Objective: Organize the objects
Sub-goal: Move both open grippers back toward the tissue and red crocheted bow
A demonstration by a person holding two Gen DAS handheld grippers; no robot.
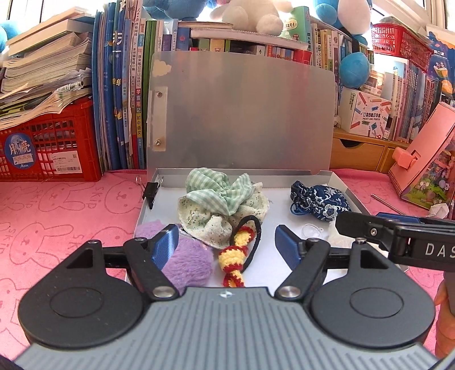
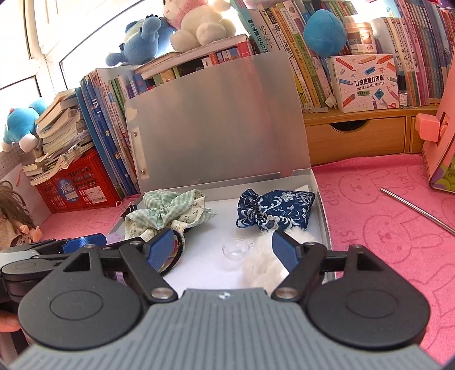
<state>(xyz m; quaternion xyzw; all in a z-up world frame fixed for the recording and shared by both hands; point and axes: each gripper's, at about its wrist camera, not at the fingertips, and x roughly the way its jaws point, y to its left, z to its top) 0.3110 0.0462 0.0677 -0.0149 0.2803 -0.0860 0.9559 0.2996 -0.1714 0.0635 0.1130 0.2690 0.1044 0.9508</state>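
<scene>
Your left gripper (image 1: 226, 242) hangs over the near edge of the open silver box (image 1: 338, 182), its blue jaws spread wide with nothing pressed between them; the red-and-yellow crocheted hair tie (image 1: 236, 256) lies on the box floor in the gap, and the purple fluffy pom (image 1: 187, 256) sits at your 9 o'clock, partly behind the left finger. At 12 o'clock from that tie is the green checked scrunchie (image 1: 219, 196), and at 2 o'clock the navy floral pouch (image 1: 318, 202). Your right gripper (image 2: 223, 247) is likewise wide open and empty, above a clear plastic cup (image 2: 234, 250) with white fur (image 2: 264, 264) just beside it, under the right finger. The box lid (image 2: 216, 122) stands upright at 12 o'clock, leaning against rows of books (image 1: 122, 85). The box rests on a pink bunny-print cloth (image 2: 384, 227) covering the surface. A red crate (image 1: 48, 142) stacked with papers sits at 10 o'clock, a wooden drawer unit (image 2: 355, 136) at 1 o'clock, plush toys (image 2: 199, 25) on top of the books, and a metal rod (image 2: 415, 207) lies on the cloth at 3 o'clock. A black binder clip (image 1: 150, 190) grips the box's left wall.
</scene>
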